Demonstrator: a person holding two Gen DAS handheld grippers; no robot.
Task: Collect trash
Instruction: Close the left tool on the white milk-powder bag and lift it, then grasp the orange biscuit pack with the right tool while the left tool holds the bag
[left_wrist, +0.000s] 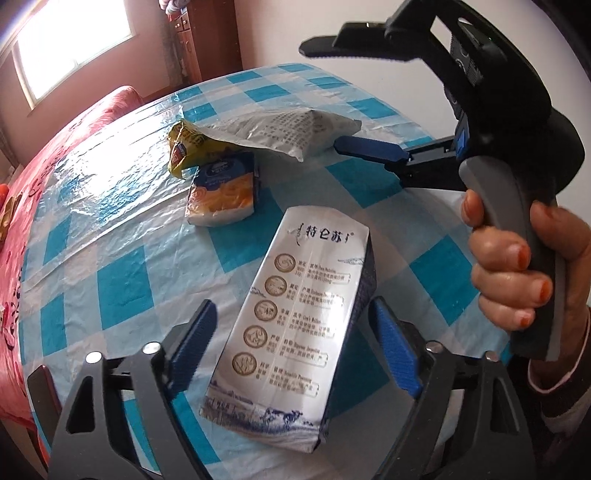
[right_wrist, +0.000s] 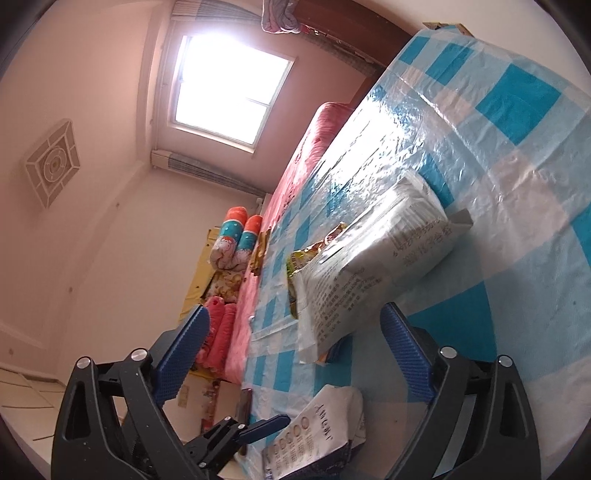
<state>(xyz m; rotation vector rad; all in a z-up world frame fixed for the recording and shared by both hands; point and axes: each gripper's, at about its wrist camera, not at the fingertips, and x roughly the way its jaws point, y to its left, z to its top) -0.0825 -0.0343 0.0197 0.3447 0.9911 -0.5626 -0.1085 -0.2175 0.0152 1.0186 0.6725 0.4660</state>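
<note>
Left gripper (left_wrist: 291, 332): fingers spread wide, one on each side of the carton (left_wrist: 295, 321), not pressing it.
Right gripper (right_wrist: 295, 347): fingers apart, holding nothing, near the white bag (right_wrist: 373, 266).
Carton: lies flat on the near table (left_wrist: 110, 280).
Far: white bag, yellow wrapper (left_wrist: 184, 147), orange pack (left_wrist: 225, 192).

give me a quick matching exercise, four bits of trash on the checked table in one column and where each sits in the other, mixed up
Things:
1. milk carton
2. orange-and-blue pack
3. yellow wrapper
4. white printed bag

Places:
a. under the white bag's corner, left of the pack
b. between the open left tool's fingers
c. farthest back, by the right tool
d. just beyond the carton

Pairs: 1-b, 2-d, 3-a, 4-c
</note>
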